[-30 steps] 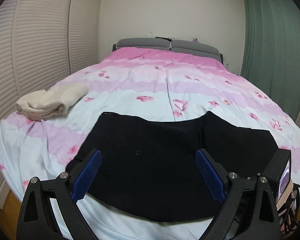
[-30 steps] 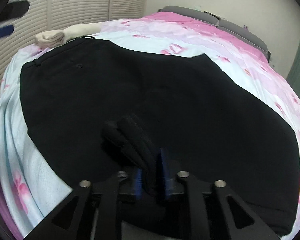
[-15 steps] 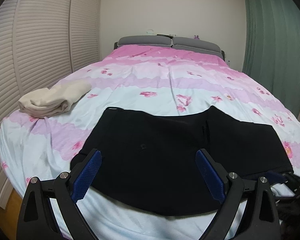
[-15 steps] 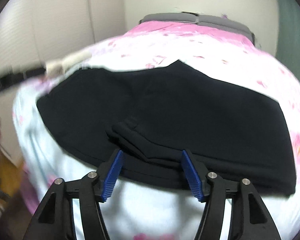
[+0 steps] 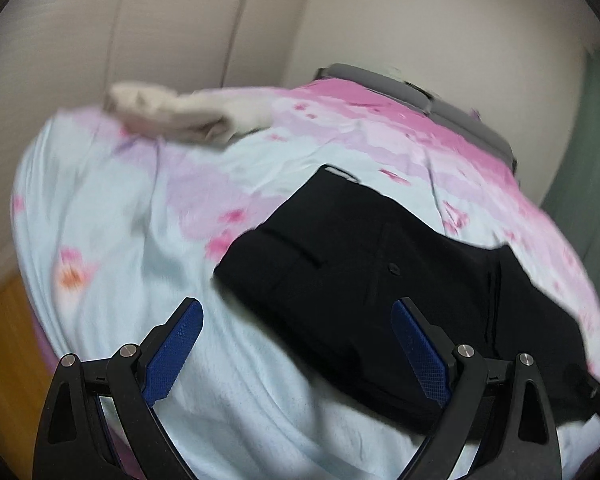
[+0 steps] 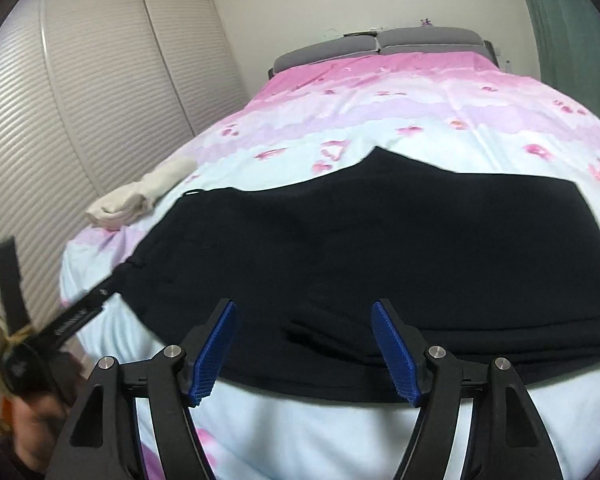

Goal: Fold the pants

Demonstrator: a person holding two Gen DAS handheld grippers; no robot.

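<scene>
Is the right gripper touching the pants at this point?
Apart. In the right wrist view the right gripper is open, nothing between its blue pads; the black pants lie flat on the bed beyond them.

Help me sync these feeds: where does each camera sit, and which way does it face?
Left wrist: sits on the left gripper, tilted toward the pants waistband; its open fingers show.
Right wrist: sits on the right gripper, facing the headboard; its open fingers and the left gripper show.
Shared: pants, beige garment, bedspread.
</scene>
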